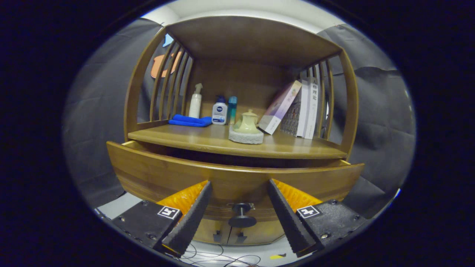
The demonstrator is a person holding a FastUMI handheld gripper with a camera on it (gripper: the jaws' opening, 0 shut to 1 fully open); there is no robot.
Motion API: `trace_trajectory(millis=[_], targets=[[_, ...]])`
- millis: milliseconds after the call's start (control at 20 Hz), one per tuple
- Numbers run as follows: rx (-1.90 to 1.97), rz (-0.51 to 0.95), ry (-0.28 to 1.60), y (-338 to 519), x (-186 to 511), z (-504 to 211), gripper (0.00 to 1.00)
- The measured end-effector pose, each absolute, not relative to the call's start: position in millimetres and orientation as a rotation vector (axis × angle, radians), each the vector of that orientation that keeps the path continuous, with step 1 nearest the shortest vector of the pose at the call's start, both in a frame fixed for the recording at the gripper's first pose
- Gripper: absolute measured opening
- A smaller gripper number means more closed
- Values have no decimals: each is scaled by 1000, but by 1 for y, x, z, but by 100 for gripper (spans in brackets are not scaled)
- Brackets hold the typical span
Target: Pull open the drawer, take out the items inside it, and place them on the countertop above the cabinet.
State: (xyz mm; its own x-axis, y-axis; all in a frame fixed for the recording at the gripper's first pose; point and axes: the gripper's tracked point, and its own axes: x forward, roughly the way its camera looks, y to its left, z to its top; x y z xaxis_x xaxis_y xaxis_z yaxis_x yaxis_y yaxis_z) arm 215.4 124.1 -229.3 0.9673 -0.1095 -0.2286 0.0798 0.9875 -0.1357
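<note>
Here the hand-held gripper [239, 196] is seen with its two ribbed, wedge-shaped fingers spread wide apart, clamped on nothing. Between them, untouched, sits the round dark knob [241, 216] of the drawer [156, 174]. The drawer is pulled partly out of the wooden cabinet [237, 44]; its smooth, varnished front curves across just ahead of the fingers, and its inside is hidden from view. Above it lies the worktop [193, 139], glossy wood with curved slatted sides. On it are seen a folded blue cloth [190, 121], a white pump bottle [195, 102], a short white bottle [219, 111], a slim teal bottle [232, 107], a pale green lidded pot [246, 123] on a rough grey pad [245, 138], and leaning books [297, 109]. Black cloth [374, 122] hangs behind the cabinet. Thin cables [219, 257] lie on the pale floor below.
</note>
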Motion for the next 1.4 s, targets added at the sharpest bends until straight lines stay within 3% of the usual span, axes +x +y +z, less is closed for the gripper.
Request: trace_trajectory(millis=[500,650,950,1400], targets=[[-172,-33,298,124,241,-237,100],[-73,43,320,128,215,-228,100],[-48,168,155,122,125,-139,100],[-70,216,-64,67,3,-25,100]])
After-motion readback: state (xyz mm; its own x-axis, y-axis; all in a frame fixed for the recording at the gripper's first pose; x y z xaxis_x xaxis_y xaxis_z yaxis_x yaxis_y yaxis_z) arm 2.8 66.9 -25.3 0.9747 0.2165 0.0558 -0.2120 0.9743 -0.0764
